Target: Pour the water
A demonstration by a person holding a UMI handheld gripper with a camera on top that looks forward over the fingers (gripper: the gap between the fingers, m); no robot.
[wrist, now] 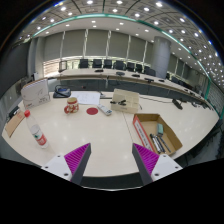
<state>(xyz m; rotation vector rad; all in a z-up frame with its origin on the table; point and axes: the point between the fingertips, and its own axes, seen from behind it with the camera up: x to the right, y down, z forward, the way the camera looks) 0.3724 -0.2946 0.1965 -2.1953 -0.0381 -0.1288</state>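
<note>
Right now my gripper (110,160) hangs released, nothing between its 2 pads. Near the table's (110,130) left edge stands a clear red-capped bottle (39,135): probably light, thin-walled, slippery, so I'd clasp it mid-body, gently.

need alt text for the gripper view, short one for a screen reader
The gripper hangs open above a white table, nothing between its purple-padded fingers. Ahead lie a clear bottle with a red cap, a red disc and a wooden tray of tools, in a large office.
</note>
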